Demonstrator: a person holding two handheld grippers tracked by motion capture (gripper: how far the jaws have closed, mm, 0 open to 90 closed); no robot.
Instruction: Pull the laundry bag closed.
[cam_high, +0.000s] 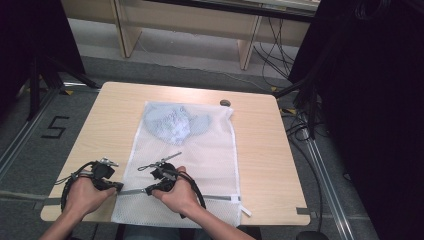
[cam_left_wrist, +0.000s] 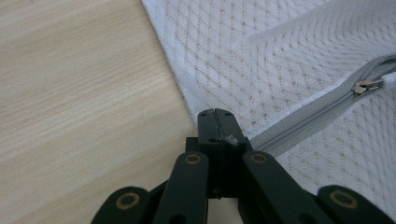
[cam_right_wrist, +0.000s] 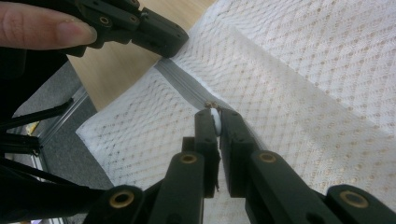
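Note:
A white mesh laundry bag (cam_high: 200, 150) lies flat on the wooden table (cam_high: 265, 150), with a pale blue garment (cam_high: 172, 122) inside at its far end. A grey zipper (cam_high: 220, 198) runs across the bag's near end. My left gripper (cam_high: 118, 187) is shut on the bag's left edge (cam_left_wrist: 187, 88) where the zipper (cam_left_wrist: 299, 123) ends; its jaws (cam_left_wrist: 217, 126) meet on the fabric. My right gripper (cam_high: 148, 190), just to the right of it, is shut (cam_right_wrist: 215, 119) on the white zipper pull (cam_right_wrist: 215, 122). The slider (cam_left_wrist: 363, 86) shows in the left gripper view. The left gripper (cam_right_wrist: 154, 30) also shows in the right gripper view.
A small dark round object (cam_high: 225, 103) sits at the table's far edge. Wooden furniture legs (cam_high: 247, 47) stand behind the table. Cables (cam_high: 300, 125) lie on the floor at the right beside black curtains. A "5" (cam_high: 54, 127) marks the floor at the left.

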